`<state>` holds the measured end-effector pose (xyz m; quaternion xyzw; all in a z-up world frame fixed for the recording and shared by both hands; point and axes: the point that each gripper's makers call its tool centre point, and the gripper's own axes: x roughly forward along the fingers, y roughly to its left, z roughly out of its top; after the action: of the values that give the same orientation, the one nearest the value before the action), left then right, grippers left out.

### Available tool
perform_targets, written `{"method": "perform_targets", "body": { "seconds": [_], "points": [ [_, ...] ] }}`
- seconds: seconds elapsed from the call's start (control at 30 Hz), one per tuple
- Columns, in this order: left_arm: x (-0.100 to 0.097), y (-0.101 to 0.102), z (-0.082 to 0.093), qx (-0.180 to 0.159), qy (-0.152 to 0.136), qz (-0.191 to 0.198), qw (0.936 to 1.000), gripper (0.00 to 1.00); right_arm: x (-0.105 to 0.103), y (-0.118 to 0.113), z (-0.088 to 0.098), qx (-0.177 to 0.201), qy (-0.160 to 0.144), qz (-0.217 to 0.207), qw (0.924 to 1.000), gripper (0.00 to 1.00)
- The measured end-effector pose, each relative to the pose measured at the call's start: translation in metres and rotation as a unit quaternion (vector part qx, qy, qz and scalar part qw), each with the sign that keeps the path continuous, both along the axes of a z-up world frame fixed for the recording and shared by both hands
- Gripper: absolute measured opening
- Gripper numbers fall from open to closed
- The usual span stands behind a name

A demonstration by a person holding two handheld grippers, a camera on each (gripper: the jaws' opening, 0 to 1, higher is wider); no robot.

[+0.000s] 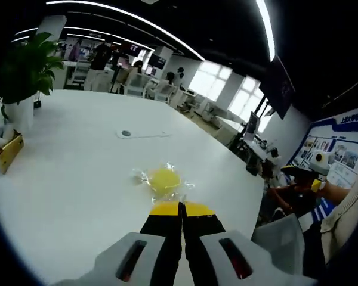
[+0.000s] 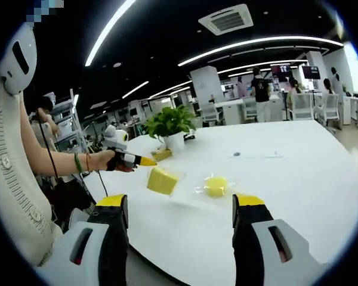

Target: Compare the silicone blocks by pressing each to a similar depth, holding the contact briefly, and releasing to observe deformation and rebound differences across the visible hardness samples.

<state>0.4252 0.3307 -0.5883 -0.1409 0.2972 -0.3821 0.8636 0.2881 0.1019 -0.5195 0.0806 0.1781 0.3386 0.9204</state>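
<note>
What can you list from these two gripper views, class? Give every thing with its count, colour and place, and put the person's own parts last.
Round silicone sample: one, yellow, in clear wrap, on the table just ahead of the left gripper's tips.
Block silicone sample: one, yellow, in clear wrap, on the table beside the round one.
Table: one, white, large.
Potted plant: one, green in a white pot, at the table's far end.
Flat plate with a round hole: one, white, mid-table.
Gold-coloured box: one, near the plant.
Left gripper: one, black jaws with yellow tips, shut, empty.
Right gripper: one, same colours, open, empty.
Person's sleeve: cream knit.
</note>
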Motion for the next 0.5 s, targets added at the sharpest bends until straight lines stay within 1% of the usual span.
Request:
{"method": "perform_targets", "body": {
  "seconds": [0.03, 0.1, 0.13, 0.17, 0.23, 0.33, 0.4, 0.5],
  "points": [
    [0.002, 0.002, -0.008, 0.010, 0.010, -0.002, 0.9999, 0.00, 0.000, -0.001, -0.002, -0.001, 0.003, -0.003, 1.0000, 0.65],
    [0.008, 0.008, -0.017, 0.022, 0.015, 0.001, 0.9996, 0.00, 0.002, -0.002, -0.005, -0.003, 0.009, -0.008, 0.9999, 0.64],
    [0.016, 0.006, -0.011, -0.008, 0.009, 0.011, 0.9999, 0.00, 0.002, -0.003, -0.007, -0.004, 0.015, -0.010, 0.9998, 0.63],
    [0.020, 0.009, -0.015, -0.011, 0.024, 0.015, 0.9995, 0.00, 0.003, -0.004, -0.008, -0.004, 0.019, -0.011, 0.9998, 0.62],
    [0.034, 0.022, -0.020, 0.007, 0.009, 0.034, 0.9993, 0.00, 0.006, -0.004, -0.011, -0.003, 0.023, -0.014, 0.9996, 0.61],
    [0.049, 0.032, -0.029, 0.021, 0.009, 0.046, 0.9987, 0.00, 0.010, -0.005, -0.013, -0.005, 0.029, -0.020, 0.9994, 0.61],
    [0.066, 0.046, -0.041, 0.055, -0.004, 0.056, 0.9969, 0.00, 0.013, -0.006, -0.015, -0.006, 0.031, -0.024, 0.9992, 0.61],
    [0.080, 0.053, -0.054, 0.062, 0.004, 0.064, 0.9960, 0.00, 0.016, -0.006, -0.018, -0.006, 0.037, -0.031, 0.9988, 0.61]
  ]
}}
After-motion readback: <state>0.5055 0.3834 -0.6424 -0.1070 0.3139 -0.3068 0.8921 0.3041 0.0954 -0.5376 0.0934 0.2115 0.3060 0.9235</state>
